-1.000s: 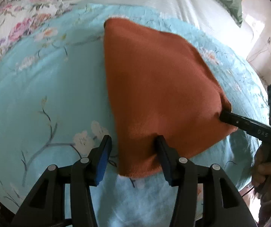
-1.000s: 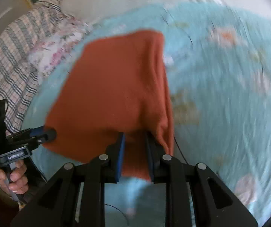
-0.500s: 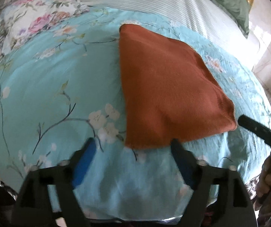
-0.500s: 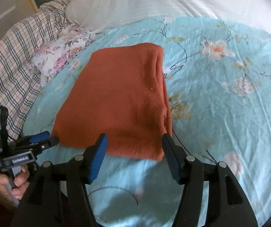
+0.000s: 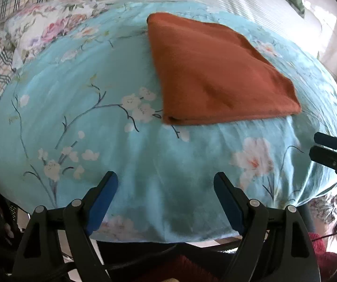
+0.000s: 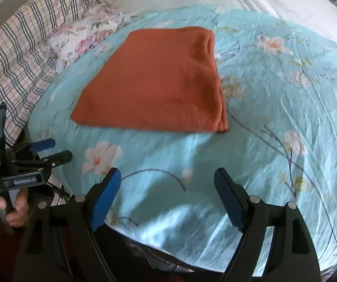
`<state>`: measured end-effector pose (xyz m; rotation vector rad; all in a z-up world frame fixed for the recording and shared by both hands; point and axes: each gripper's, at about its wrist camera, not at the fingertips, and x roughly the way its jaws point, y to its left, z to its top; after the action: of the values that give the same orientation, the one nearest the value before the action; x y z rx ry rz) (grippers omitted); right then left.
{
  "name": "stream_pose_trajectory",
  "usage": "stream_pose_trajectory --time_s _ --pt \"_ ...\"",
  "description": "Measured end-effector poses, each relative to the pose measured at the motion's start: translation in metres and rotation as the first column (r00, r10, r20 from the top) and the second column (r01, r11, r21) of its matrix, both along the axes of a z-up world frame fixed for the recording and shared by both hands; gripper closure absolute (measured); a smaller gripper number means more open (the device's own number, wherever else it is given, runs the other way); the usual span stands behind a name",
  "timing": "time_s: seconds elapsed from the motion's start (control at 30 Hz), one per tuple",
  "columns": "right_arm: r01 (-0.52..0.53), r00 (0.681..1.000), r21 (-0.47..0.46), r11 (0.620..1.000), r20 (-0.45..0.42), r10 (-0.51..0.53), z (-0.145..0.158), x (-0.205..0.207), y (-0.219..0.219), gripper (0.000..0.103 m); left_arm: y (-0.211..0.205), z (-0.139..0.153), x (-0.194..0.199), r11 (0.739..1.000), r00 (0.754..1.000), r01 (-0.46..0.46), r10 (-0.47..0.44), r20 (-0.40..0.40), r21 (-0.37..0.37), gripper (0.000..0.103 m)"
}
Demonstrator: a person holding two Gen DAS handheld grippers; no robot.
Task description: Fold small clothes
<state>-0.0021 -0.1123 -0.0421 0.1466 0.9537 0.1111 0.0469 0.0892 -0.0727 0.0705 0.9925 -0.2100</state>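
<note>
The folded rust-orange garment [image 5: 217, 75] lies flat on a turquoise floral bedspread [image 5: 79, 94], clear of both tools. At left, the left gripper [image 5: 166, 188] hovers near the bed's edge, jaws spread wide with nothing between them. At right, the right gripper [image 6: 167, 183] has jaws opening, also empty, above bare bedspread short of the garment.
</note>
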Motion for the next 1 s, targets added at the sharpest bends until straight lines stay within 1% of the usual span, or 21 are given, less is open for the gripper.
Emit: stream_pose_trajectory --time_s 0.1,0.2,0.23,0.27,0.33,0.37,0.43,0.53,0.6,0.73,0.8,1.0 --pt "-0.030 1.000 0.004 1.000 0.000 0.030 0.010 -0.001 0.000 0.021 -0.003 0.021 -0.010 1.000 0.998 0.014 -0.015 0.060 0.028 0.019" --pt "-0.059 0.998 -0.016 0.998 0.029 0.060 0.029 -0.005 0.004 0.021 -0.006 0.044 -0.014 0.998 0.994 0.021 -0.028 0.104 0.063 0.019" --pt "-0.065 0.997 -0.025 0.998 0.042 0.066 0.035 -0.005 0.004 0.019 -0.008 0.052 -0.014 0.997 0.993 0.024 -0.032 0.117 0.071 0.018" --pt "-0.069 0.996 -0.036 0.997 0.059 0.071 0.043 -0.006 0.004 0.013 -0.009 0.056 -0.013 0.997 0.992 0.030 -0.039 0.124 0.073 0.017" --pt "-0.070 0.993 -0.050 0.996 0.094 0.074 0.053 -0.006 0.005 0.005 -0.012 0.061 -0.009 0.996 0.990 0.034 -0.045 0.132 0.079 0.016" --pt "-0.068 0.991 -0.055 0.996 0.109 0.074 0.055 -0.006 0.004 0.003 -0.014 0.061 -0.006 0.996 0.989 0.033 -0.045 0.139 0.086 0.015" --pt "-0.060 0.991 -0.055 0.997 0.117 0.066 0.055 -0.002 0.003 0.002 -0.016 0.054 -0.001 0.994 0.991 0.024 -0.038 0.132 0.104 0.015" --pt "-0.031 0.995 -0.040 0.999 0.095 0.035 0.042 0.007 0.000 0.002 -0.016 0.038 0.011 0.993 0.997 0.004 -0.012 0.071 0.116 0.015" --pt "-0.019 0.998 -0.022 1.000 0.067 0.021 0.033 0.010 -0.002 0.002 -0.014 0.032 0.014 0.991 0.998 -0.009 0.002 0.056 0.130 0.015" --pt "-0.029 0.999 -0.002 1.000 0.034 0.029 0.022 0.014 -0.002 0.002 -0.010 0.029 0.017 0.984 0.998 -0.037 0.026 0.064 0.172 0.015" --pt "-0.031 0.999 -0.001 1.000 0.035 0.031 0.022 0.016 -0.002 0.002 -0.007 0.030 0.019 0.980 0.997 -0.056 0.042 0.072 0.191 0.015" --pt "-0.048 0.998 -0.004 0.999 0.035 0.048 0.026 0.027 -0.001 0.002 -0.008 0.036 0.029 0.973 0.995 -0.069 0.052 0.086 0.219 0.015"
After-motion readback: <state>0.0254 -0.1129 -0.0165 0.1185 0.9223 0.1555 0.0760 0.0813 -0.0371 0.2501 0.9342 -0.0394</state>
